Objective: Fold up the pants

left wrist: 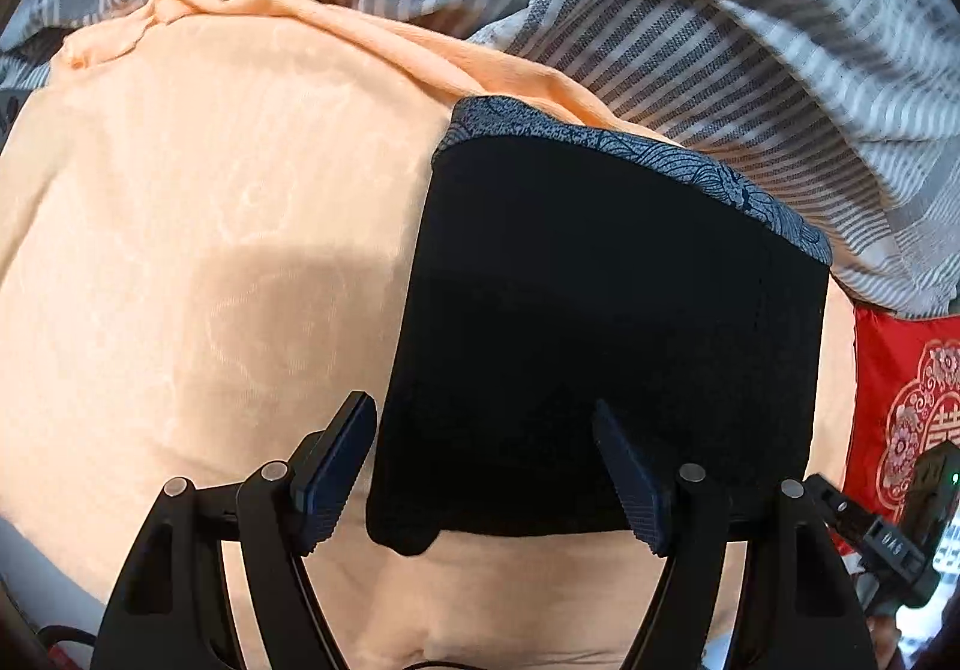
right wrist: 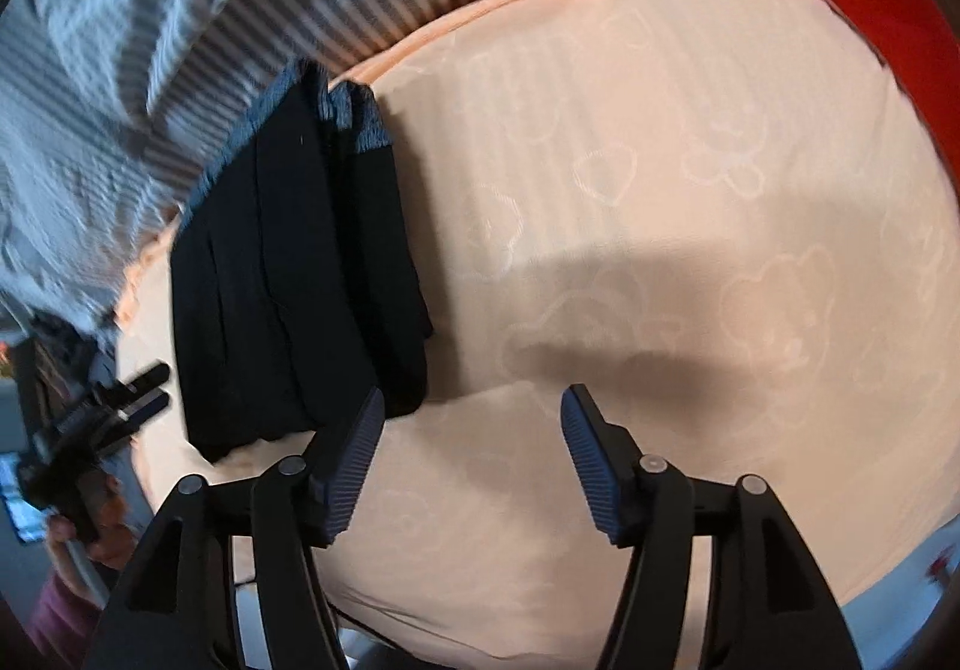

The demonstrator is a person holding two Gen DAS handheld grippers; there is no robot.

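Pants lie folded on the peach sheet beside a striped blanket; both grippers gape empty.

A peach sheet with a faint bear pattern covers the bed. A grey-striped quilt lies bunched along its far edge, a red embroidered cloth beside it.

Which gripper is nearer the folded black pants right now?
Left. The left gripper hangs open directly over the near edge of the folded black pants. The right gripper is open beside them, over bare peach sheet.
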